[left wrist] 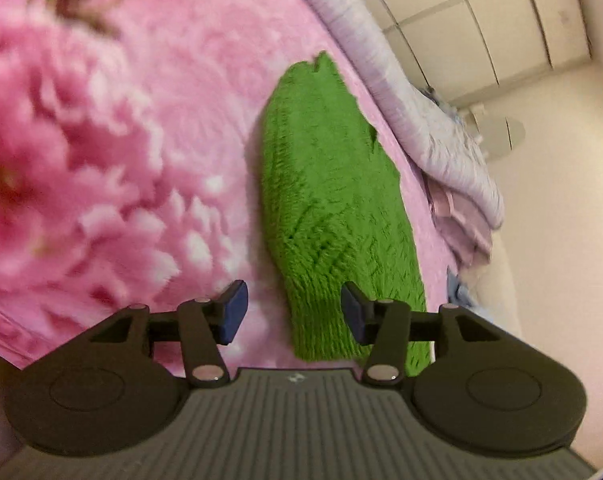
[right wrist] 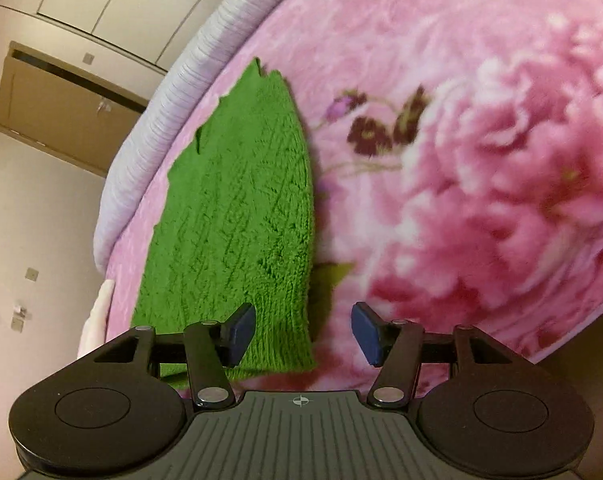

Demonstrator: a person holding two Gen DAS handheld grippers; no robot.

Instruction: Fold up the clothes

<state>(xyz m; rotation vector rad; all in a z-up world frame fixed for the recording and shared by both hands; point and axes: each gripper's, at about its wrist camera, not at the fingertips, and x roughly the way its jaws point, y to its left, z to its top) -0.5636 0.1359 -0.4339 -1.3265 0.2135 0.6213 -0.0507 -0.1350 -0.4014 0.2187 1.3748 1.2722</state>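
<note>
Hanging left claw [left wrist: 293,312]: wide apart, gripping nothing, over the near end of the green knit [left wrist: 333,200].
Right claw [right wrist: 303,334]: jaws spread, empty, above the knit's near corner.
Green knit [right wrist: 241,220]: folded into a long strip, flat on the pink flowered blanket [right wrist: 461,160].
Edges: far side near a lilac quilt roll [left wrist: 421,120].
Open room: broad bare blanket beside the strip.

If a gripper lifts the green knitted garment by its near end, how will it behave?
The green garment would probably droop: it lies flat and limp on the pink blanket. Its fuzzy knit likely grips the fingers rather than slipping. It cannot roll.
</note>
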